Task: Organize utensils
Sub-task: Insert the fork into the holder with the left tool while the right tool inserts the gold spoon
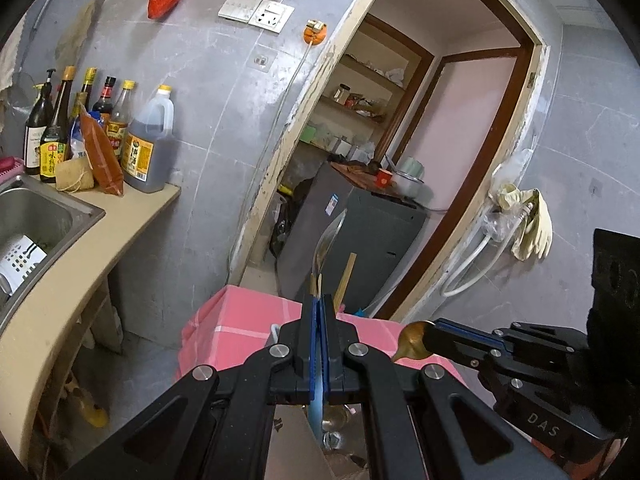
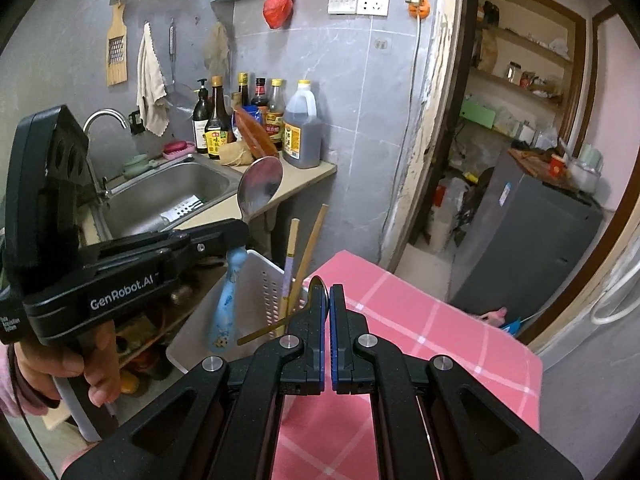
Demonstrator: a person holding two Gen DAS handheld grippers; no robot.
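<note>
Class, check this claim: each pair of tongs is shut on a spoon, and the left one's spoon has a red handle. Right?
One detail is wrong. The left tongs hold a spoon with a light blue handle, not red, as the right wrist view shows. The right tongs are indeed shut on a gold spoon.

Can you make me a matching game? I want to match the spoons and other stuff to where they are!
Things:
1. blue spoon
2. gold spoon
3. chopsticks
4. red bag

Places:
A. standing in the basket
B. hanging on the wall
C. in the left gripper
D. in the right gripper

Pairs: 1-C, 2-D, 3-A, 4-B
</note>
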